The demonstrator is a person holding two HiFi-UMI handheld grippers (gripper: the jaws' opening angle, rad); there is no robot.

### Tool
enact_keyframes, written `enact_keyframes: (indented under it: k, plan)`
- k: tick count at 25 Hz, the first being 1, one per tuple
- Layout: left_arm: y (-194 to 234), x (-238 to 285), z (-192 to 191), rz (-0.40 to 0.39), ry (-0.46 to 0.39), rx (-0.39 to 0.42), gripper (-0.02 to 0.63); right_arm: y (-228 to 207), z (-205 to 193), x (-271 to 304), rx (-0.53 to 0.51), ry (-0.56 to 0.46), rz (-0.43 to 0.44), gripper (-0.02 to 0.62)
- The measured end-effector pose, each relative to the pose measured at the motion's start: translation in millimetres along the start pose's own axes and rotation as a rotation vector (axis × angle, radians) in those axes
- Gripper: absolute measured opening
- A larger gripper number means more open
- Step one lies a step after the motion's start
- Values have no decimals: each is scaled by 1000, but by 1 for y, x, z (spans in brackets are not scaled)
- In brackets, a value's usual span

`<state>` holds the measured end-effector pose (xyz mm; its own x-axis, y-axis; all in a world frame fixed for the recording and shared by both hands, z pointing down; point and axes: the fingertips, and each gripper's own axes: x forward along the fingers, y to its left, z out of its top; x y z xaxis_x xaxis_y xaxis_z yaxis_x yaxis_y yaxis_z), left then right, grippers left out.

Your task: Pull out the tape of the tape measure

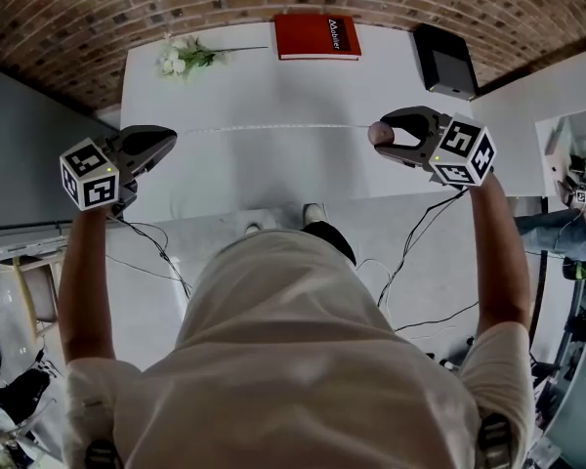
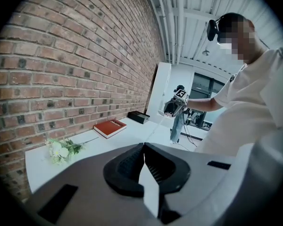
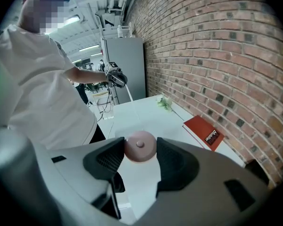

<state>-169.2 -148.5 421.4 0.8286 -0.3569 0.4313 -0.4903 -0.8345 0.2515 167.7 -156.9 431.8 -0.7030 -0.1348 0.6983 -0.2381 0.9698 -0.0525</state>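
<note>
A round pink tape measure case (image 3: 139,146) sits between the pads of my right gripper (image 3: 138,155), which is shut on it above the right side of the white table (image 1: 273,179). In the head view the case (image 1: 378,133) shows at the right gripper's (image 1: 389,135) tips. A thin pale tape (image 1: 273,127) runs level from the case to my left gripper (image 1: 168,143) at the table's left. In the left gripper view the tape's end (image 2: 149,187) lies as a white strip pinched in the shut left gripper (image 2: 144,160).
A red book (image 1: 317,36) lies at the table's far edge, with a bunch of white flowers (image 1: 181,57) to its left and a black box (image 1: 445,60) at the far right corner. A brick wall runs behind the table. Cables trail on the floor near the person's feet.
</note>
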Motion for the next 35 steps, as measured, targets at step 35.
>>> enact_keyframes:
  k: [35]
  plan:
    - [123,212,-62,292,243,-222,0,-207,-163,77,48,106,20,219]
